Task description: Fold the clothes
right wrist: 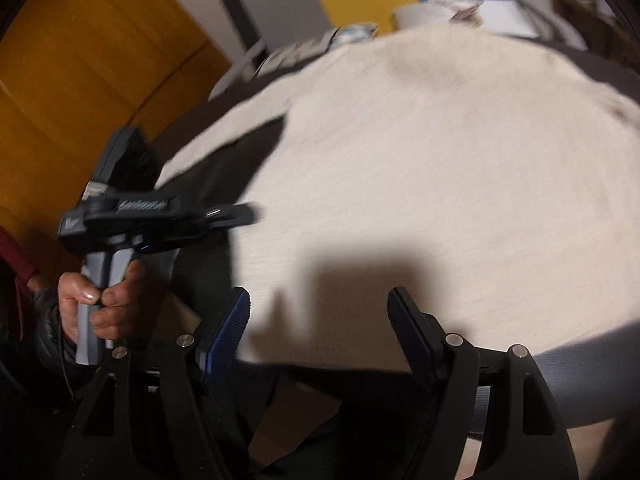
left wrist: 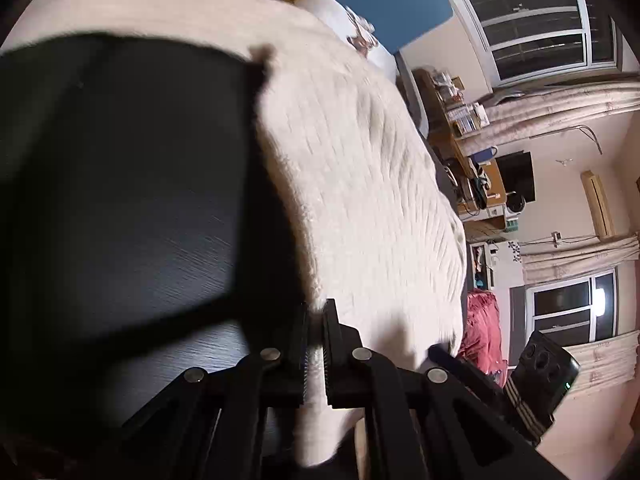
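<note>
Dark table (left wrist: 120,200) under cream sweater (left wrist: 360,200); left tool (left wrist: 316,344) pinching sweater edge, right tool (right wrist: 320,320) agape.

L gripper (left wrist: 316,344) fingers (left wrist: 334,344) clamped on edge of cream knit sweater (left wrist: 360,184); fabric pinched betw fingers, bit hanging below. Sweater spread over dark desk (left wrist: 120,200), ribbed texture visible. Bkgd: red cloth (left wrist: 482,328) at right, curtains (left wrist: 560,100), windows (left wrist: 532,24), cluttered shelf (left wrist: 460,120). Frame tilted, slightly blurred.
</note>
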